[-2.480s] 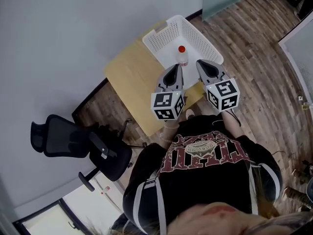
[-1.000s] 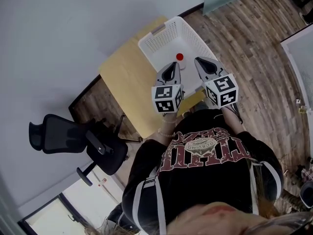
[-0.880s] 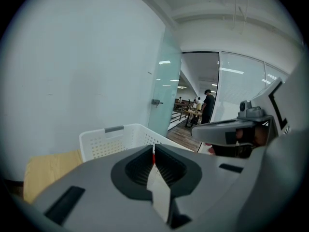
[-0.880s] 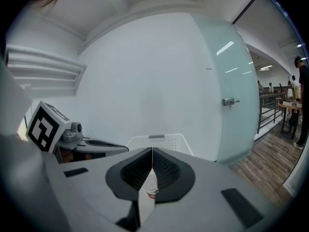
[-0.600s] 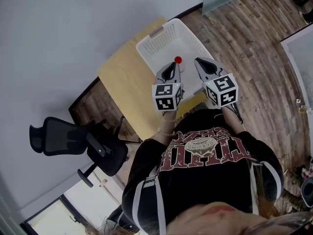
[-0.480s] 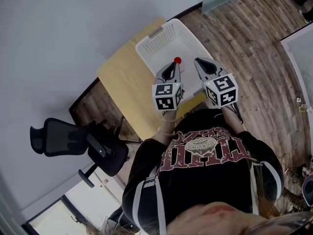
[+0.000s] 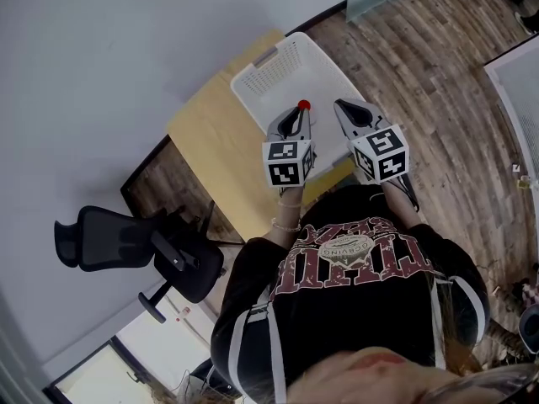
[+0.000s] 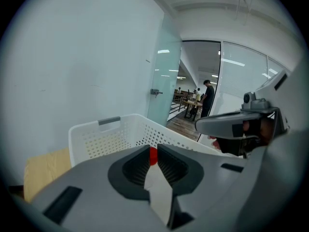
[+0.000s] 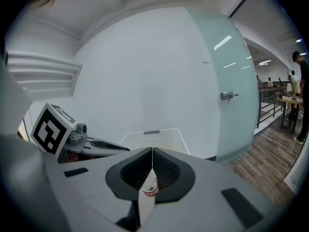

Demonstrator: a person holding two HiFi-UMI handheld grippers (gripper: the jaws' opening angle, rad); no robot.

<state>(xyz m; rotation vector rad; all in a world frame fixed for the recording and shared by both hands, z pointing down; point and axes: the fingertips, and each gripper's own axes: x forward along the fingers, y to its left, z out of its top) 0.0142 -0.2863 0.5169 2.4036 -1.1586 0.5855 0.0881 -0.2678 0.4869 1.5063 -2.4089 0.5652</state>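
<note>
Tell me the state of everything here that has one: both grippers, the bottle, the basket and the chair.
left gripper: jaws a narrow slit apart, holding nothing.
right gripper: jaws together, empty.
bottle: upright in the basket, red cap on.
basket: upright on the table, only the bottle inside.
office chair: unoccupied.

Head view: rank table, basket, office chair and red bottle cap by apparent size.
1. table
2. basket and office chair: similar extent, and the chair sits farther off, so not ranked
3. red bottle cap
</note>
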